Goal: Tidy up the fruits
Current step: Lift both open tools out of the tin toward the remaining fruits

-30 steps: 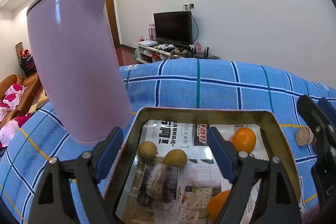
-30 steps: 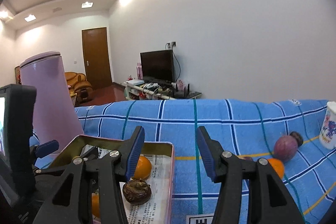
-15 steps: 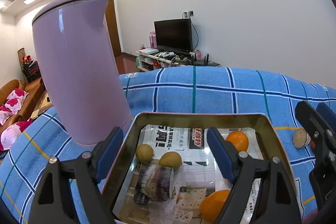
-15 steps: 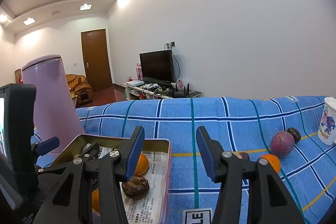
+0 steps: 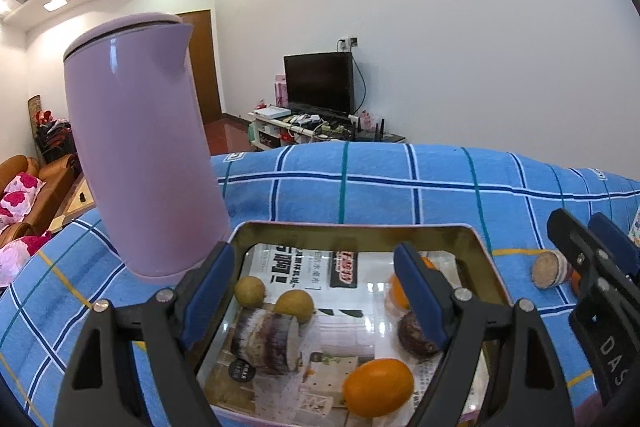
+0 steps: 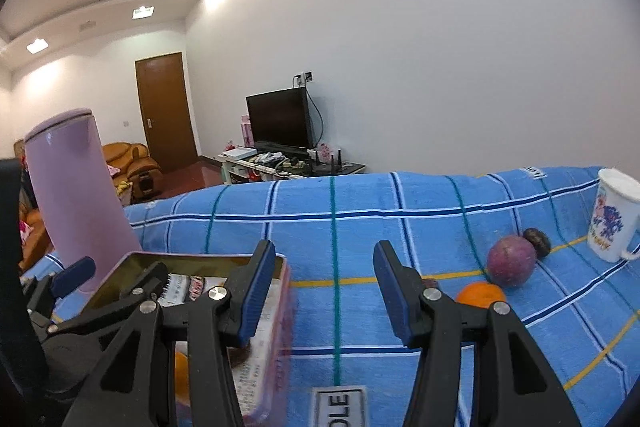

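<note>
Under the left tongs [image 5: 316, 291]: a metal tin [image 5: 352, 233] lined with printed paper.
Inside lie two yellow-green fruits [image 5: 294, 303] at 10 o'clock, two oranges [image 5: 378, 387] and a dark passion fruit [image 5: 414, 335] at 3; both tongs gape empty, right tongs [image 6: 324, 287] narrower.

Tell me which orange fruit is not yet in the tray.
The orange lying on the blue cloth, just in front of the big purple fruit. The other oranges lie inside the tray.
</note>
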A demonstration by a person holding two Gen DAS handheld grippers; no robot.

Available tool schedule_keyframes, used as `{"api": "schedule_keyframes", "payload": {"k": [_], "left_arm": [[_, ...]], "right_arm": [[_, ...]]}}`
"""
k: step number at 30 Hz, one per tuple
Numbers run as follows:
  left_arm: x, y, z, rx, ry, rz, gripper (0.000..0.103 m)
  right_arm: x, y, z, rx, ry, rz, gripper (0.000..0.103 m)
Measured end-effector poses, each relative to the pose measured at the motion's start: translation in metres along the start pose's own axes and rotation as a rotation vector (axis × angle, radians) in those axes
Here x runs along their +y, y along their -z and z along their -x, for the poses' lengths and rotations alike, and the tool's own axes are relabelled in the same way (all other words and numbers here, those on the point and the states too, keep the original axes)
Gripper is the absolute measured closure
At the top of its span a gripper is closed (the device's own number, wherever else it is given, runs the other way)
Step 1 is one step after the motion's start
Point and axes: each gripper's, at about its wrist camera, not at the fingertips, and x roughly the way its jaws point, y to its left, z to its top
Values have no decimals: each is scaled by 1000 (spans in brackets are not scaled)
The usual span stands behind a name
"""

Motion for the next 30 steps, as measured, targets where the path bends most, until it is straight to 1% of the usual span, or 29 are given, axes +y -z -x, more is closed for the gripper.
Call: {"api": "schedule_keyframes", "payload": {"k": [5, 16, 20, 23, 27, 30], "left_arm": [[-4, 2, 5, -13, 13, -1, 18], [-17, 7, 23, -70, 56, -13, 15], [-20, 8, 27, -78, 64, -16, 15], [-22, 9, 30, -80, 66, -18, 9], [-26, 11, 36, -93, 70, -28, 8], [-30, 13, 39, -85, 82, -31, 6]], "right_arm": [[-12, 1, 10, -21, 46, 42, 50], [-58, 3, 29, -28, 122, 36, 50], [-77, 3, 34, -25, 150, 29, 50], [-95, 2, 39, -25, 180, 17, 50], [-119, 1, 45, -20, 215, -4, 50], [-136, -1, 47, -11, 240, -29, 50]]}}
